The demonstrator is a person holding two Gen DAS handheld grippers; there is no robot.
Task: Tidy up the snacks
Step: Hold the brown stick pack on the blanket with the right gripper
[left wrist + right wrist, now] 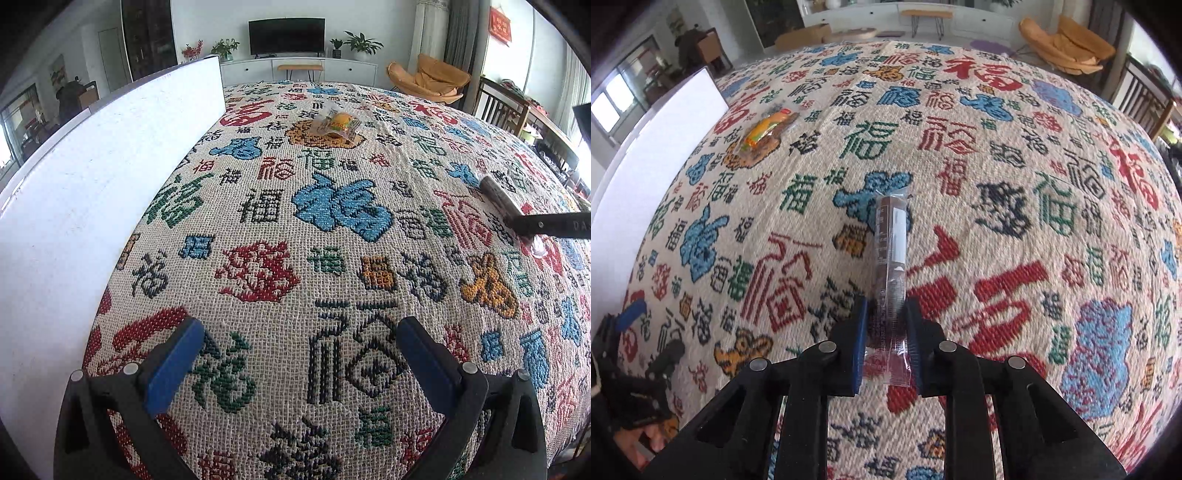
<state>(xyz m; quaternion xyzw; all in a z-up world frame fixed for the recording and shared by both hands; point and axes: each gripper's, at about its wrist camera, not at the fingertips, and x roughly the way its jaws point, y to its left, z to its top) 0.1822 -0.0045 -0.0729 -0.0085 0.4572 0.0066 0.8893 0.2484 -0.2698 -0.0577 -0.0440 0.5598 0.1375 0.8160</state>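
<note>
Two snacks are in play on this woven cloth [960, 206] covered in coloured characters. Over on the right gripper [886, 343], the blue pads are pressed in on a long brown snack stick in clear wrapping [891, 254], gripped near its lower end, the rest of it poking forward and away from the fingers above the cloth. From the left wrist view that same stick [498, 197] shows at the right edge, slanting out of the dark tip of the right gripper, just above the fabric. The left gripper [301, 363] hangs over the cloth with its blue pads standing wide apart and nothing but the pattern between them; in the right wrist view it sits down in the lower left corner, a hand wrapped around its handle. Farther out lies the second snack, a small clear packet with something yellow and orange inside [338, 123], flat on the cloth on an orange motif, well apart from both grippers. The right wrist view picks it up too, in the upper left [764, 129]. Along the left side of the cloth stands a tall white board [92, 177], upright, with the packet lying not far from its far end.
</note>
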